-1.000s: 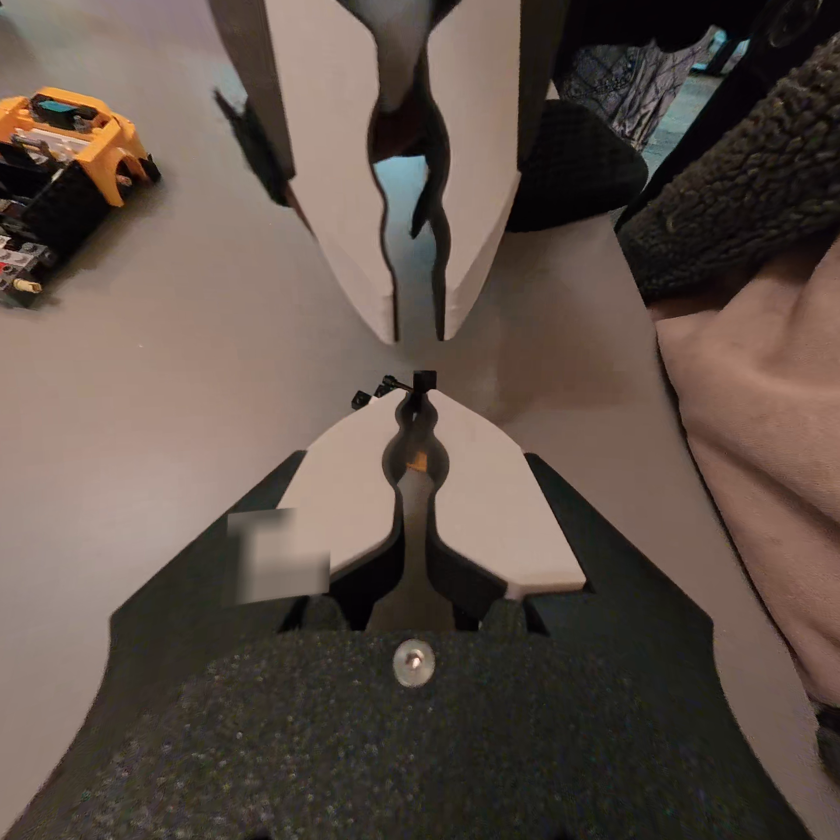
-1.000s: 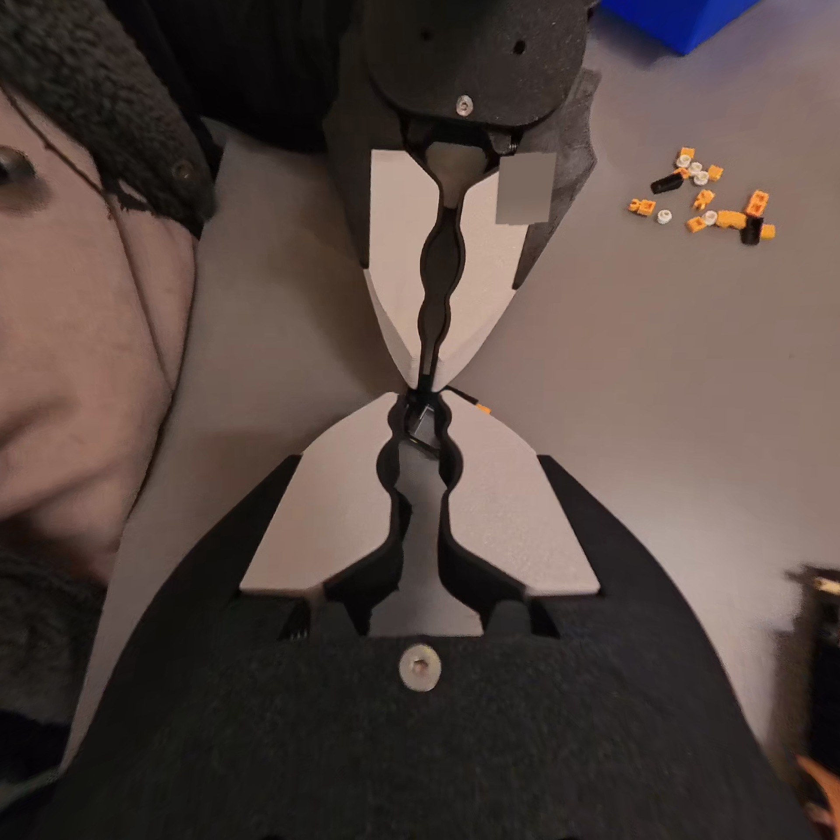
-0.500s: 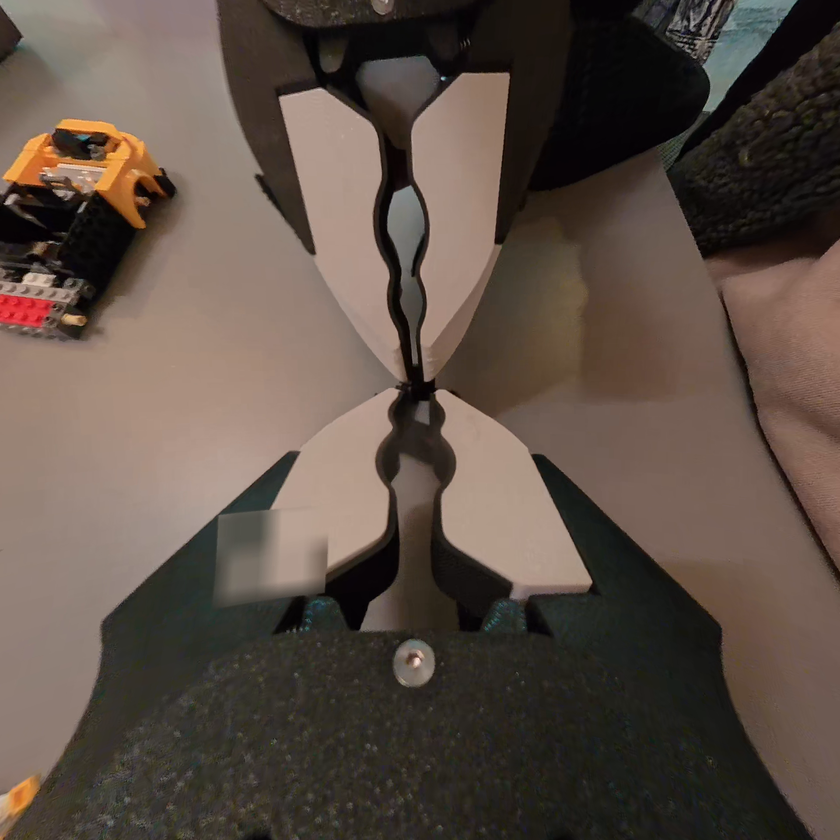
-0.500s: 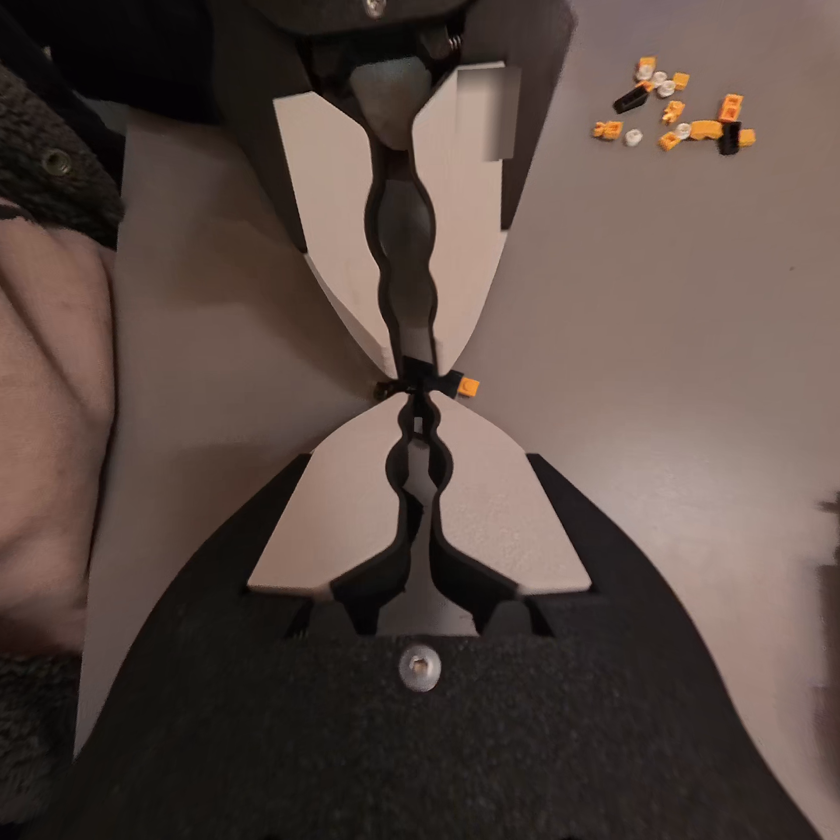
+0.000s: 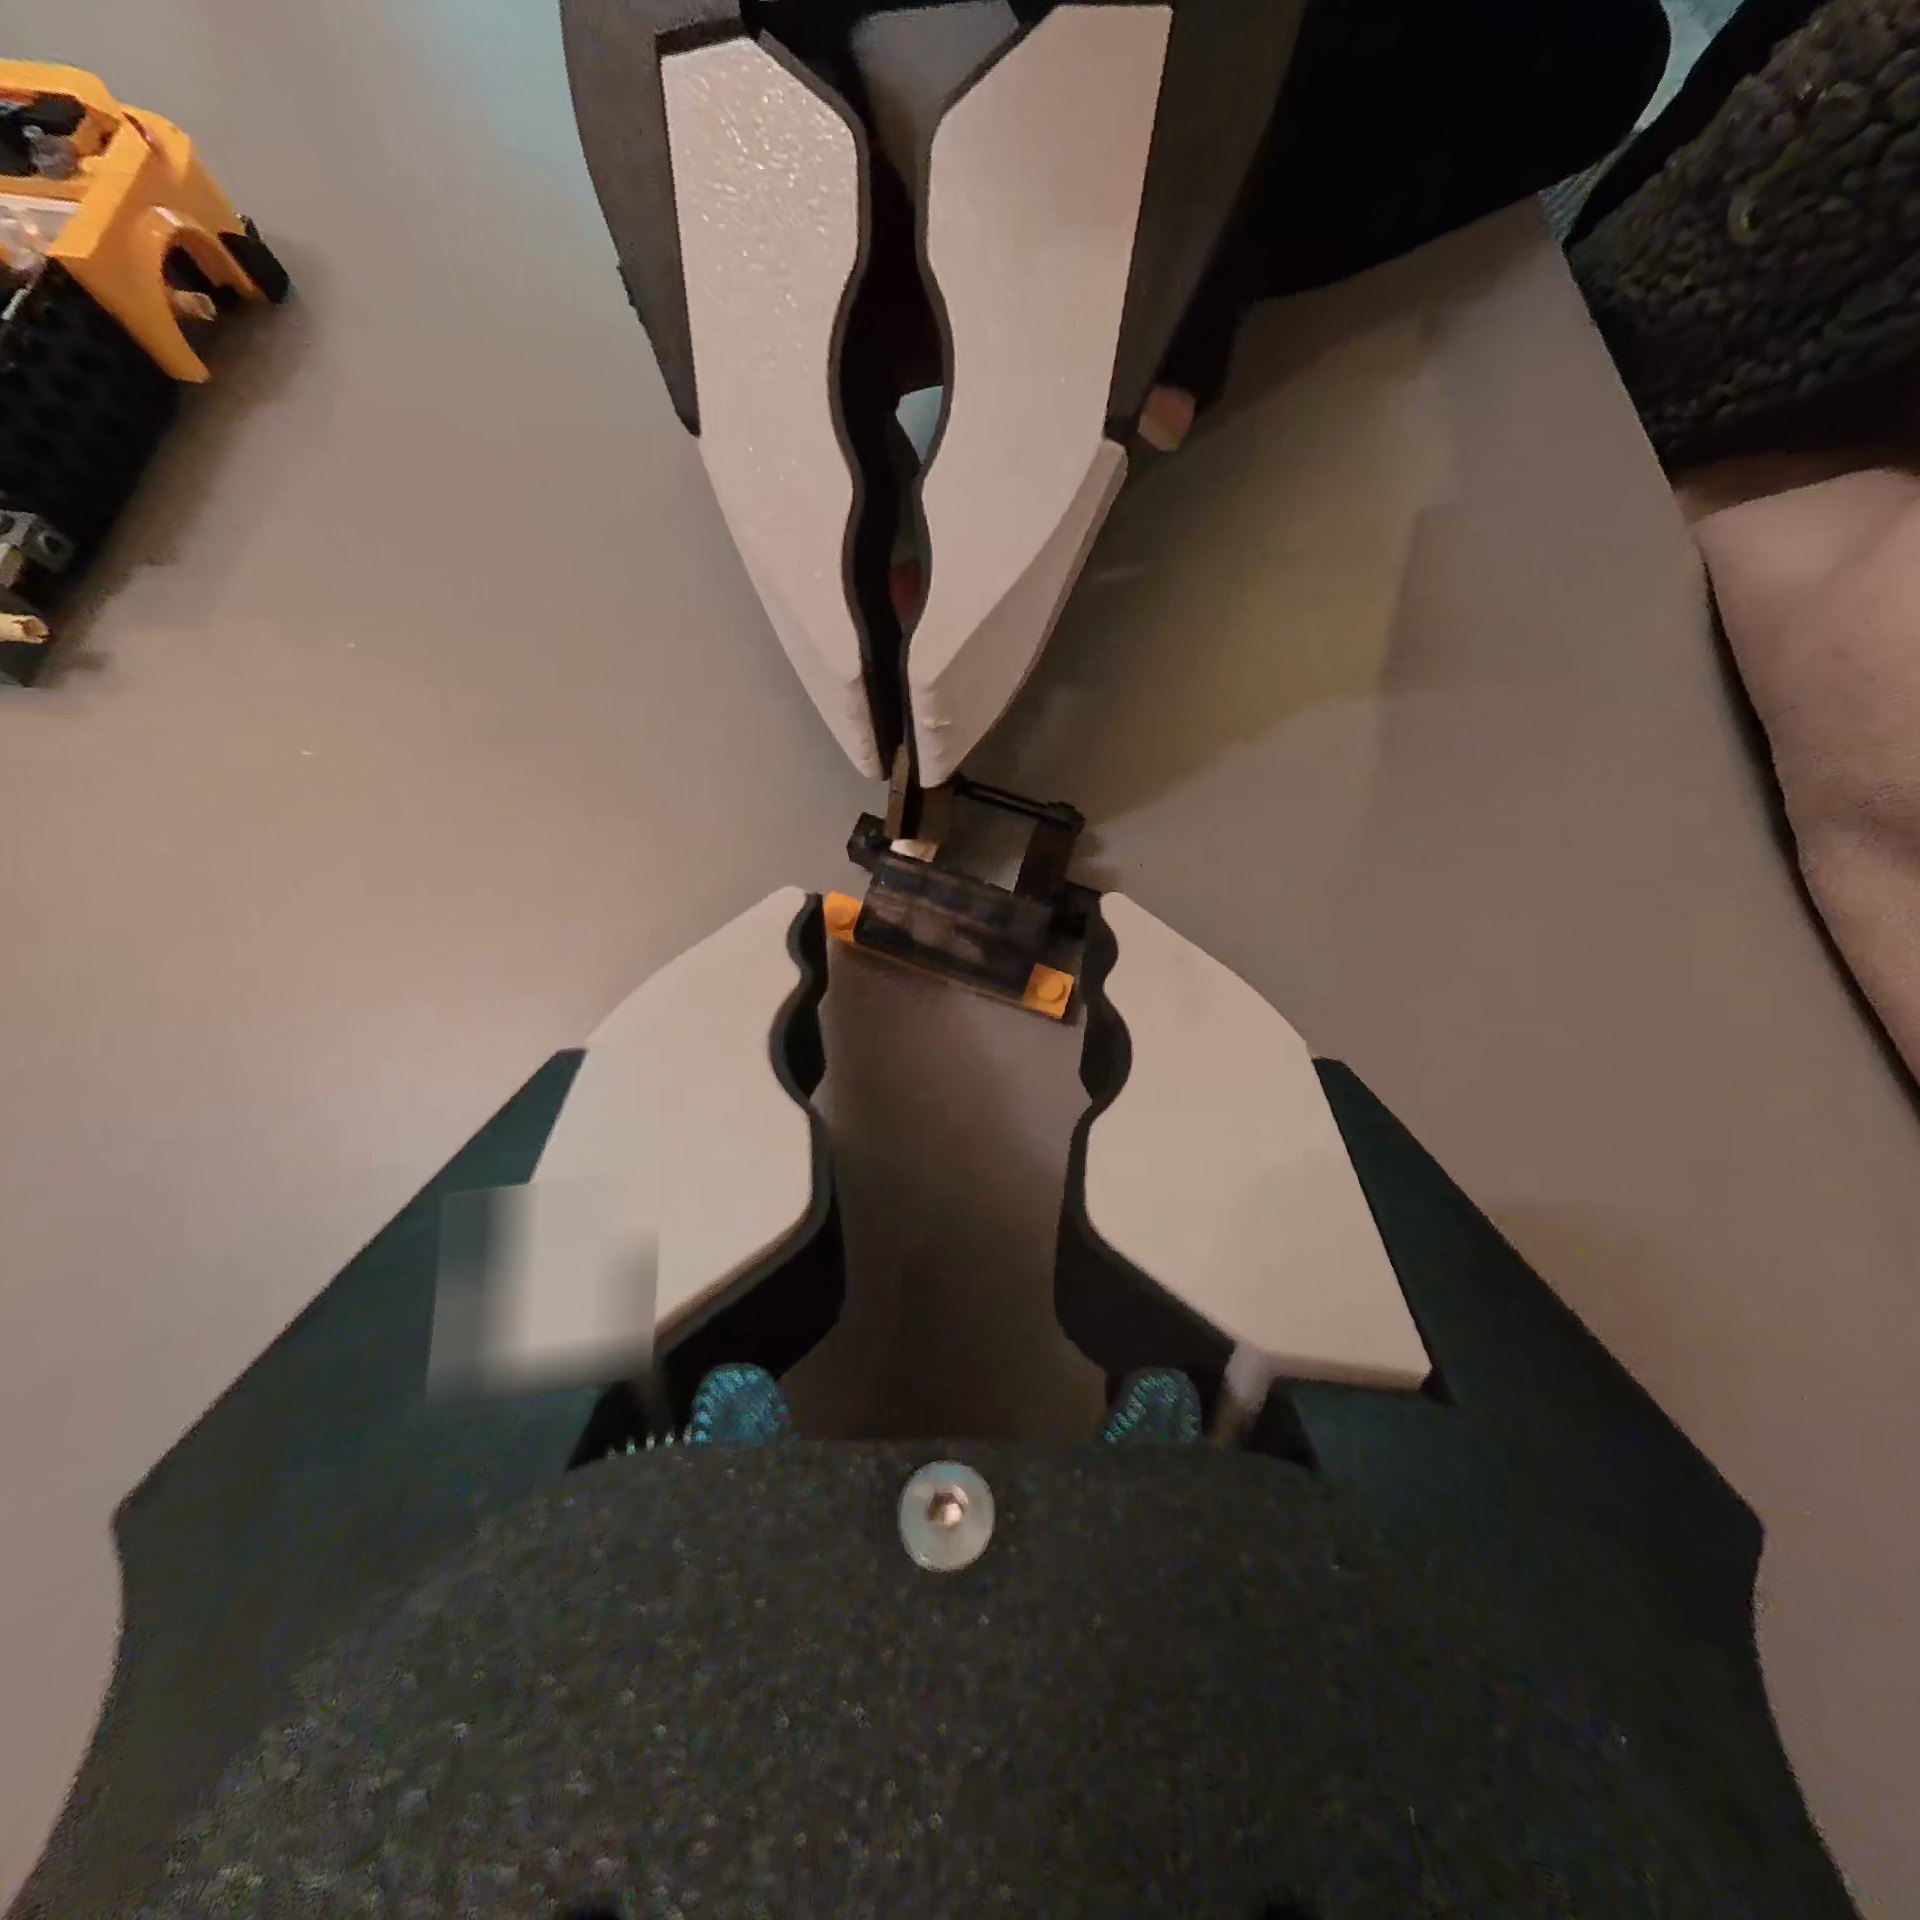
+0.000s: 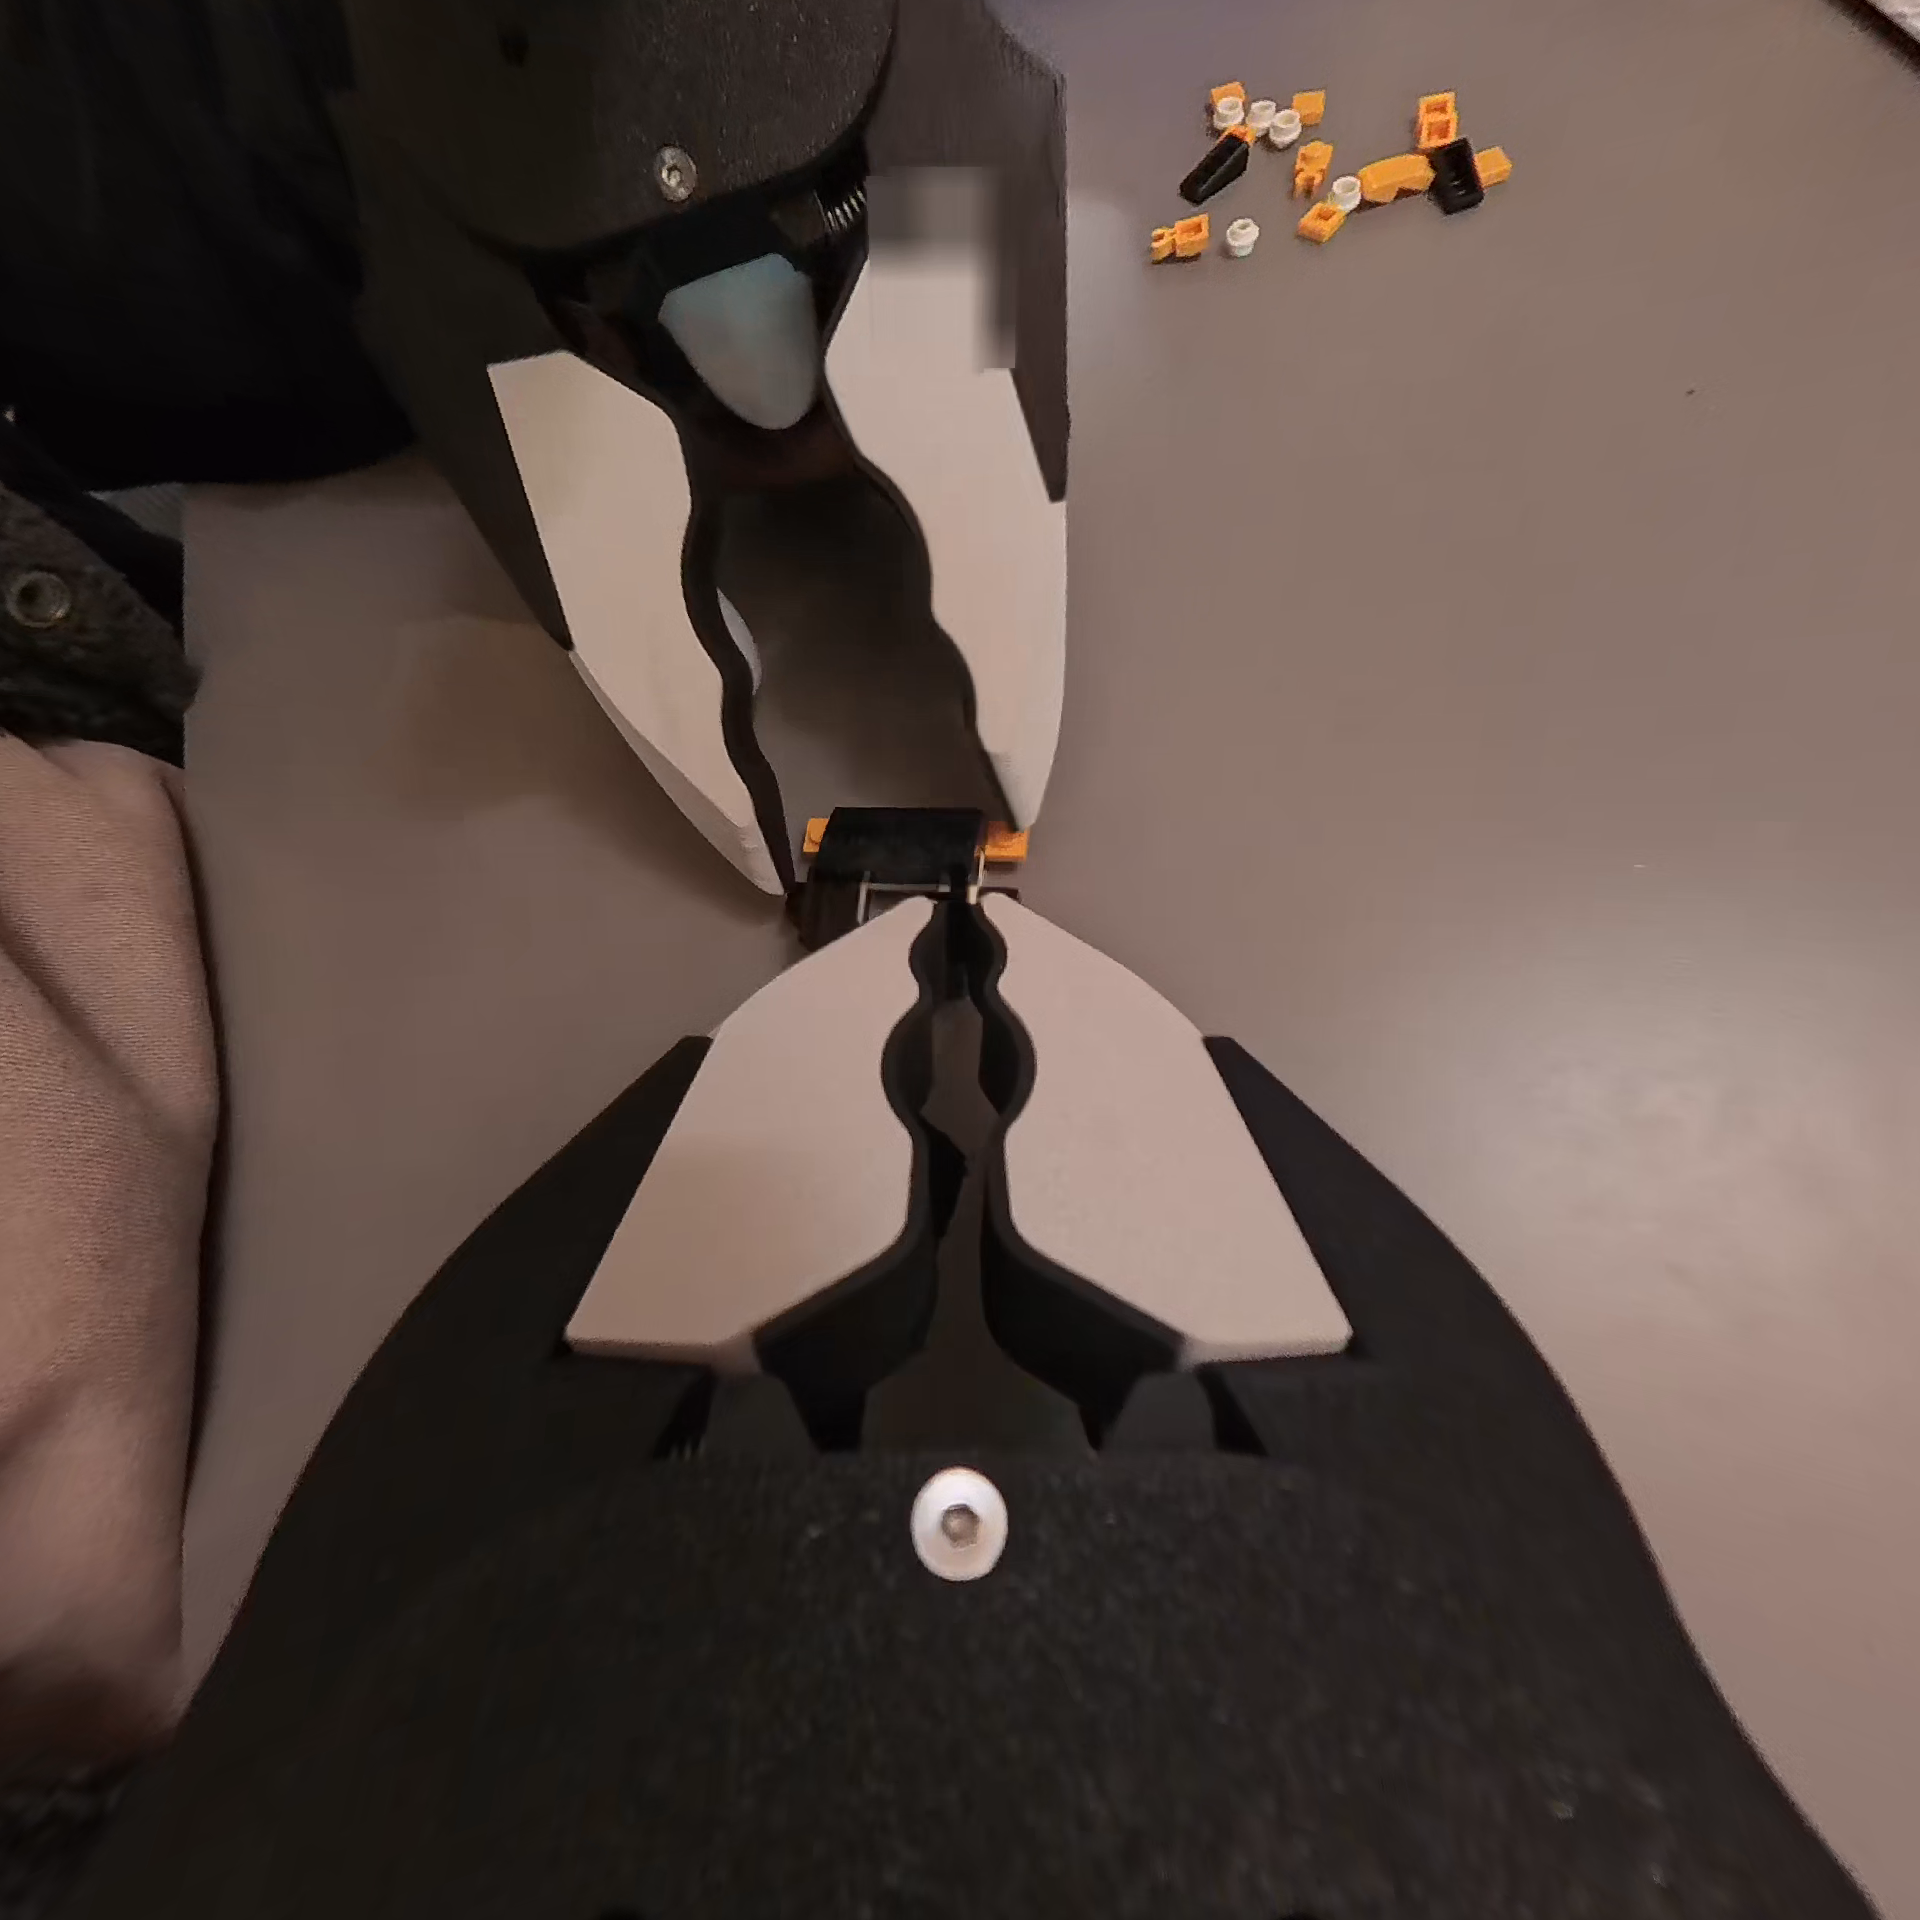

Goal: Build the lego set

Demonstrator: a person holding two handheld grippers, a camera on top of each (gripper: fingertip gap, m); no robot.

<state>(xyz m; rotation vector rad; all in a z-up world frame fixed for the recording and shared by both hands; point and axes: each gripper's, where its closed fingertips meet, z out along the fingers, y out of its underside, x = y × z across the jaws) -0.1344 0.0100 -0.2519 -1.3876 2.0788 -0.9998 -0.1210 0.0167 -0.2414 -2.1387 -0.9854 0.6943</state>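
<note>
the left gripper (image 5: 951,914), jaws apart, straddles the black-and-orange lego piece (image 5: 961,920) at frame centre; the right gripper (image 6: 951,906) pinches its frame; bare table (image 5: 416,831) around; the contact is murky.

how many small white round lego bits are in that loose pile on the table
5. Three sit together at the pile's top left, one in the middle beside the orange pieces, one at the lower left. More may be hidden under other pieces.

Left gripper (image 5: 951,914), fingers spread wide, faces the right gripper (image 6: 951,906) tip to tip; the right gripper's fingers are pressed nearly together at the tips.
</note>
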